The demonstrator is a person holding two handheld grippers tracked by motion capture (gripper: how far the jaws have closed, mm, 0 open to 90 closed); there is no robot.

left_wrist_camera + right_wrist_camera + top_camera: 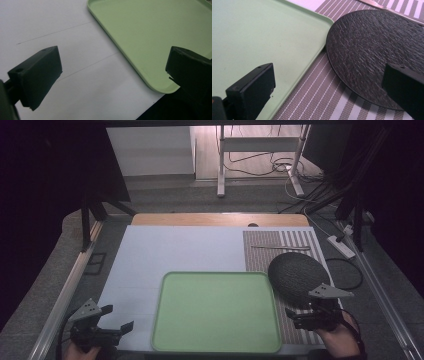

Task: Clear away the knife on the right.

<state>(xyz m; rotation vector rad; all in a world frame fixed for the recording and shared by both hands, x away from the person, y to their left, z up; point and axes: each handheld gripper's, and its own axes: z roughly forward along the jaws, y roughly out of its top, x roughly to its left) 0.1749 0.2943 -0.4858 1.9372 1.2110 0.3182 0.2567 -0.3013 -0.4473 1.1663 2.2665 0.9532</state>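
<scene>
A light green tray (215, 312) lies empty at the front middle of the table. To its right a dark round plate (295, 275) rests on a striped placemat (280, 252). My left gripper (117, 318) hovers open over the white mat left of the tray. In the left gripper view the tray's near corner (155, 37) sits between the spread jaws of the left gripper (113, 62). My right gripper (292, 318) stands open at the plate's near edge. In the right gripper view the right gripper (328, 75) spans the tray's edge (262, 32) and the plate (372, 45), holding nothing.
A thin metal utensil (280, 248) lies on the placemat behind the plate, and its tip shows in the right gripper view (372, 3). The white mat (175, 250) covers the table's left and back. A wooden table edge (220, 219) runs along the far side.
</scene>
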